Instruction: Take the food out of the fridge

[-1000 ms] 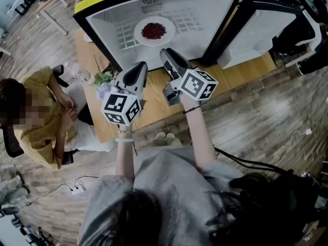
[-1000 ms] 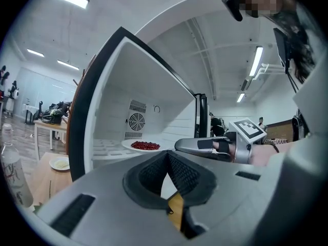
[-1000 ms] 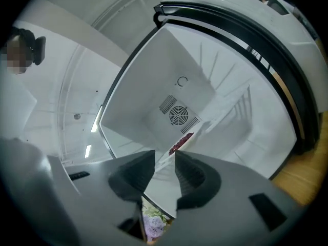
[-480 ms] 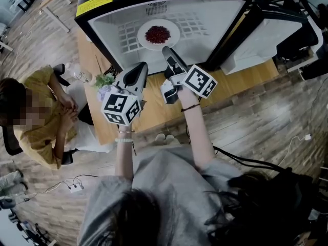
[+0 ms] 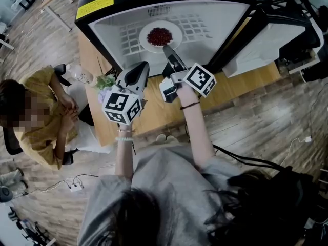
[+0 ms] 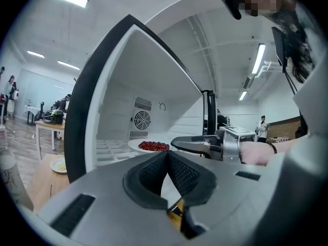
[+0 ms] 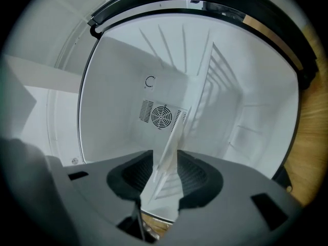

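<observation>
Right tongs (image 5: 165, 48) just opened astride plate rim (image 5: 177, 31), red food (image 5: 159, 35), fridge shelf (image 5: 201, 24)

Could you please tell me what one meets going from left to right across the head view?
Seated person → left tongs → right tongs → open fridge door.

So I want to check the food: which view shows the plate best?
Head view: it looks down onto the plate and its red food. Left gripper view shows it side-on and small. Right gripper view shows no food, only a white edge close up.
</observation>
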Demonstrator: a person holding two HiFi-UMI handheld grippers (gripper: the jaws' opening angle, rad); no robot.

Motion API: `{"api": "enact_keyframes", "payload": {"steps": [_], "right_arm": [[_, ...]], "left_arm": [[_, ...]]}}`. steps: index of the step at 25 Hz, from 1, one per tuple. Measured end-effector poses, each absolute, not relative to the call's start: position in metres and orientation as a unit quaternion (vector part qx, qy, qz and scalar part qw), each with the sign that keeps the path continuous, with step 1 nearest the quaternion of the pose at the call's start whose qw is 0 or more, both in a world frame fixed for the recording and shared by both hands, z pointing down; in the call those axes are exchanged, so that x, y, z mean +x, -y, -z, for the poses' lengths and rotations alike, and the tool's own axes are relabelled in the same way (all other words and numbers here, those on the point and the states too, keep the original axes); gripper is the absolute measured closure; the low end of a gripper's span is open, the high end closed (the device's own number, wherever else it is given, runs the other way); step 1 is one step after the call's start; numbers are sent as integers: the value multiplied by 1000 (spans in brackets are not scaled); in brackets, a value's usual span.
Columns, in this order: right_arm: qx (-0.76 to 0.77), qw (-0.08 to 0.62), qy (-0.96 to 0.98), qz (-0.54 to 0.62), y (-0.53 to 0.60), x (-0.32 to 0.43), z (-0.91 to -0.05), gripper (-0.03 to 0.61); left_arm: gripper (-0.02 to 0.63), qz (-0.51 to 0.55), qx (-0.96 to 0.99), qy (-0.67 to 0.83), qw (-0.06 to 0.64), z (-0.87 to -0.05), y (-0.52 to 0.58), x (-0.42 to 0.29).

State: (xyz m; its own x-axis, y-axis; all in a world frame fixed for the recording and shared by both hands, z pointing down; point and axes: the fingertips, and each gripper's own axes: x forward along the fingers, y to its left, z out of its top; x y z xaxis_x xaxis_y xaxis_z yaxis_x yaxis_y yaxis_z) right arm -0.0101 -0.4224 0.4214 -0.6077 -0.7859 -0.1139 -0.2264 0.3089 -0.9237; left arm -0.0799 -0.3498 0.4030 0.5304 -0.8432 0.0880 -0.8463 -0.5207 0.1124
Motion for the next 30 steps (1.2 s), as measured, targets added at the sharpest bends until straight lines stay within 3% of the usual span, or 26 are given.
{"api": "enact_keyframes", "payload": {"steps": [12, 30], "right_arm": [[-310, 346, -696, 548, 426, -9, -427, 506], [-276, 391, -658, 582, 416, -7, -424, 522]], "left_arm": [[606, -15, 868, 490, 74, -405, 352, -86], [606, -12, 870, 489, 68, -400, 344, -89]]}}
